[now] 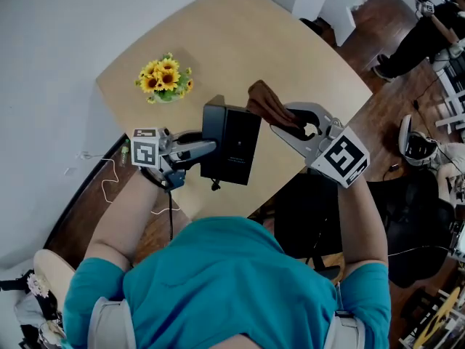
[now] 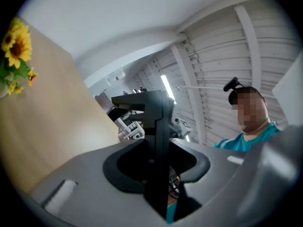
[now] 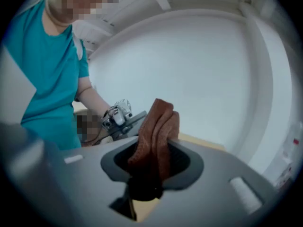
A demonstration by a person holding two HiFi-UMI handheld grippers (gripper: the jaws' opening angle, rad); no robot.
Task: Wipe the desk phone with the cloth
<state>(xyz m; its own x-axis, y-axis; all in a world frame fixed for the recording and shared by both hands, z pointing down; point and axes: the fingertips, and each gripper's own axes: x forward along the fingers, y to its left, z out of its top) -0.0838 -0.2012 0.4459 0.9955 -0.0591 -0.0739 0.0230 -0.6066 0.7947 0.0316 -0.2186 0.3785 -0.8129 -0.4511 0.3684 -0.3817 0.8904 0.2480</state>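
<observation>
In the head view the black desk phone point(image 1: 231, 145) is held up on edge above the light wooden table point(image 1: 240, 42). My left gripper point(image 1: 211, 147) is shut on the phone's left side. In the left gripper view the phone's dark edge point(image 2: 158, 136) stands upright between the jaws of that gripper point(image 2: 156, 163). My right gripper point(image 1: 285, 123) is shut on a bunched brown cloth point(image 1: 267, 105), which lies against the phone's upper right corner. In the right gripper view the cloth point(image 3: 156, 131) sticks up out of that gripper point(image 3: 151, 167), and the left gripper point(image 3: 120, 118) shows behind it.
A small pot of sunflowers point(image 1: 166, 78) stands on the table's left part, also seen as the sunflowers point(image 2: 16, 48) at the left edge. A white cable point(image 1: 109, 184) lies on the floor at the left. A black chair point(image 1: 312, 217) stands by the table's near edge. Another person point(image 1: 414, 38) is at the far right.
</observation>
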